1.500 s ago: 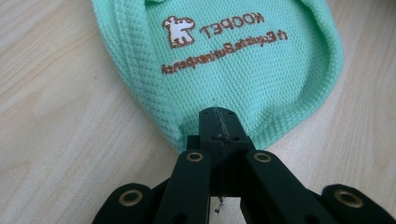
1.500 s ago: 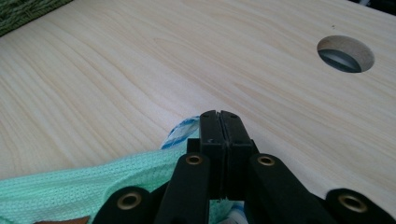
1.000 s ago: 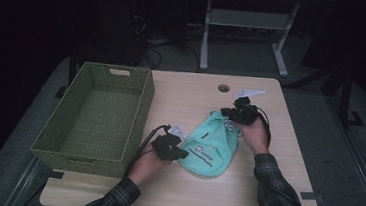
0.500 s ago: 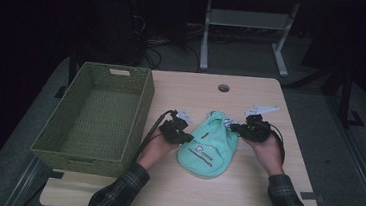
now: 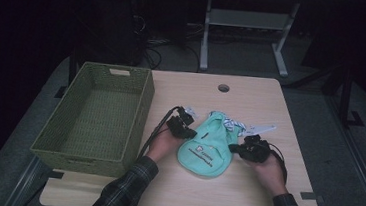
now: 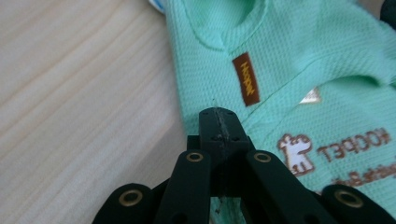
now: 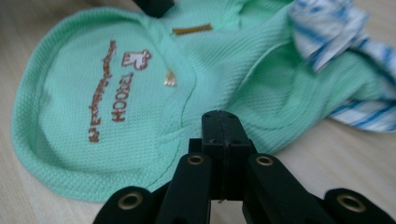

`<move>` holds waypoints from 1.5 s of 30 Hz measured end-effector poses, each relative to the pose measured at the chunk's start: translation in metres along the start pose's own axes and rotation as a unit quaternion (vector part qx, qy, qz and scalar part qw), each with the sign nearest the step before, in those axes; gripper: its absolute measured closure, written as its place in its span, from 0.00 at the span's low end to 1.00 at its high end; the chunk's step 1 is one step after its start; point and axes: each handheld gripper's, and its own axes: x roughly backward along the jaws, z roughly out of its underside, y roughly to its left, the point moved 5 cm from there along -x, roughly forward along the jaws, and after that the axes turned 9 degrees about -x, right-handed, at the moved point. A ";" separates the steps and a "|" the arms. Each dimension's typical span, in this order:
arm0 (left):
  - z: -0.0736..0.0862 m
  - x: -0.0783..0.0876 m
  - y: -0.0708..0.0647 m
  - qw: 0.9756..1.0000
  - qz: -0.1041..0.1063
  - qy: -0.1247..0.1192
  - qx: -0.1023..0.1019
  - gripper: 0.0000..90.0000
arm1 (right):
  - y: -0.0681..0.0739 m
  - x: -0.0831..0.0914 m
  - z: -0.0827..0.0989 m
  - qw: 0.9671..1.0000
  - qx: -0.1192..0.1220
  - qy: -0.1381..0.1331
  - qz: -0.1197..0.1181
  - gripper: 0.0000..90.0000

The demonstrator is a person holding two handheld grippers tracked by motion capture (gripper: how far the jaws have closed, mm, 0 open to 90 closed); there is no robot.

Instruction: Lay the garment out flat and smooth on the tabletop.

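Observation:
A mint-green pet garment lies flat on the table, with a brown label and brown print. A blue-and-white striped piece sticks out at its far end. My left gripper is at the garment's left edge. In the left gripper view its jaws are shut, their tip over the mint hem, and I see no cloth between them. My right gripper is at the garment's right edge. Its jaws are shut just short of the mint fabric, beside the striped piece.
A woven olive basket stands empty on the left part of the wooden table, close to my left forearm. A white tag lies past the garment on the right. A cable hole is near the far edge.
My right gripper came from the garment's far right corner toward me, down to its right edge. My left gripper moved away from me and slightly right along the left edge. The garment stayed put.

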 end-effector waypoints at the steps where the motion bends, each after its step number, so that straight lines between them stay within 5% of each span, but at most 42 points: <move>1: 0.001 -0.001 0.000 1.000 0.001 -0.002 0.001 1.00 | 0.001 -0.002 0.002 1.000 0.001 0.007 0.002 1.00; 8: 0.008 0.005 -0.009 1.000 0.011 0.006 0.003 1.00 | 0.000 -0.010 0.007 1.000 0.010 0.025 0.011 1.00; 23: 0.033 0.025 -0.059 0.999 0.050 0.010 -0.019 1.00 | -0.004 -0.009 0.005 0.999 0.014 0.027 0.018 1.00; 30: 0.033 0.033 -0.063 0.998 0.054 -0.003 -0.019 0.93 | -0.004 -0.005 0.002 1.000 0.014 0.019 0.017 0.99; 31: 0.031 0.037 -0.067 0.998 0.054 -0.018 -0.012 0.90 | -0.006 -0.003 -0.003 1.000 0.010 0.011 0.016 0.96; 38: 0.032 0.039 -0.080 0.998 0.054 -0.018 -0.016 0.76 | -0.016 -0.006 -0.027 1.000 0.001 -0.010 0.018 0.91; 45: 0.035 0.035 -0.082 0.998 0.056 -0.007 -0.025 0.74 | -0.028 -0.024 -0.055 1.000 -0.012 -0.021 0.013 0.88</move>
